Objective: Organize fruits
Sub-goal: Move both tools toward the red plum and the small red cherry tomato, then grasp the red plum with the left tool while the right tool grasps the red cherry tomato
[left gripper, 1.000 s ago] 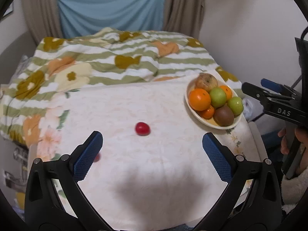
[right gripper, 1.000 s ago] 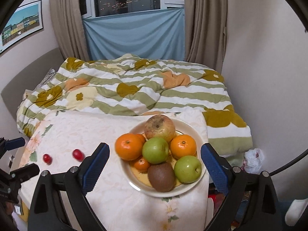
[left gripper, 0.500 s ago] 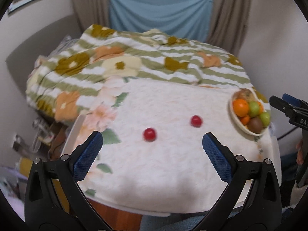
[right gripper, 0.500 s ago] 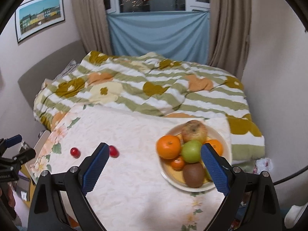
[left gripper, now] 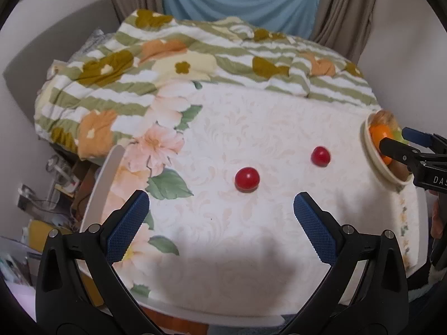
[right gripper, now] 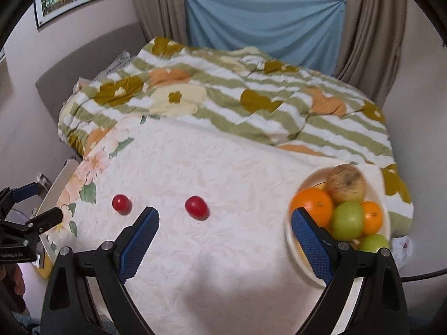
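Two small red fruits lie on the cloth-covered table: the left one [left gripper: 247, 178] [right gripper: 121, 203] and the right one [left gripper: 320, 156] [right gripper: 196, 207]. A cream bowl [right gripper: 290, 231] [left gripper: 370, 150] at the table's right end holds oranges [right gripper: 312, 202], green apples [right gripper: 347, 220] and a brownish apple [right gripper: 346, 183]. My left gripper [left gripper: 220, 209] hangs open above the table's near edge, just short of the left red fruit. My right gripper [right gripper: 225, 224] is open too, nothing between its fingers, the right red fruit just beyond the gap; its right finger [right gripper: 314, 244] overlaps the bowl's rim in view.
A bed with a green-striped flowered quilt [right gripper: 223, 92] lies behind the table. Clutter [left gripper: 53, 184] sits on the floor off the table's left edge. Curtains and a blue cloth [right gripper: 262, 25] cover the window at the back. Walls close in on both sides.
Both grippers have swung left and sunk a little. The bowl has slid to the right edge of both views, and both red fruits now sit ahead of the fingers.
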The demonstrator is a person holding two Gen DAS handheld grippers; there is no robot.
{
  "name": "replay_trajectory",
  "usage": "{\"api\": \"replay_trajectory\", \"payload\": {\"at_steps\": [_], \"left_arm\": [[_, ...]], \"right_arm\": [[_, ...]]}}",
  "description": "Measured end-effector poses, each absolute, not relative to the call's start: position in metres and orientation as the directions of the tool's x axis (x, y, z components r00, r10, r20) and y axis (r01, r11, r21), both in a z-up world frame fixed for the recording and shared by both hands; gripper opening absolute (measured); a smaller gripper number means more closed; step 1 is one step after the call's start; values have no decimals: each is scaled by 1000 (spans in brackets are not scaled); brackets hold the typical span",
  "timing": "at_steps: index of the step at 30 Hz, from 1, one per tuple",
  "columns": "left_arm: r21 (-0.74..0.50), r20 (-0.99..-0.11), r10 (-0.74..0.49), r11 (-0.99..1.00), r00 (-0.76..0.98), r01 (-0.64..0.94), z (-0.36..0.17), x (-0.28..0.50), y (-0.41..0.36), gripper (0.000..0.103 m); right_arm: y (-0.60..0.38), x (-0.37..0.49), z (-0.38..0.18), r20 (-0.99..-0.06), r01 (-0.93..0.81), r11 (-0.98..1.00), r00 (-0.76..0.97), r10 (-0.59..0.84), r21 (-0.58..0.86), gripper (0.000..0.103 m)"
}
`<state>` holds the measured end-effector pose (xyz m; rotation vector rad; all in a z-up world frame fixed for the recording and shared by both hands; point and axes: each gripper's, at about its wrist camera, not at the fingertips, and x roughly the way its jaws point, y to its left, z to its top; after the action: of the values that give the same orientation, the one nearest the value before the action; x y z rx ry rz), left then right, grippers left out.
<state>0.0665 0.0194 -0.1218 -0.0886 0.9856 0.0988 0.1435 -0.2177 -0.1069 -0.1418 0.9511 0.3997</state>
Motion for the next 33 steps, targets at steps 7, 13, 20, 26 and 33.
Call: {"api": "replay_trajectory", "payload": {"at_steps": [7,13,20,26,33], "left_arm": [[-44,-872,2,996,489,-83,-156,94,24,103],[-57,-889,-42,998,455,-19,-181,112,19,101],[-41,-894,-74,996,443,84,-196,131,4,80],[-45,-901,-96,991,423,128,-205,139,-5,63],[-45,-913,-91,991,398,125,-212,141,-5,44]], "right_arm": [[-198,160,-145,-855,-414,907,437,278,83,95],[-185,165,-171,-873,-426,900,402,276,89,95],[-178,174,-188,-886,-419,906,398,237,54,94],[-176,178,-197,-895,-413,908,379,236,65,91],[-172,183,-203,-900,-430,901,365,239,65,83]]}}
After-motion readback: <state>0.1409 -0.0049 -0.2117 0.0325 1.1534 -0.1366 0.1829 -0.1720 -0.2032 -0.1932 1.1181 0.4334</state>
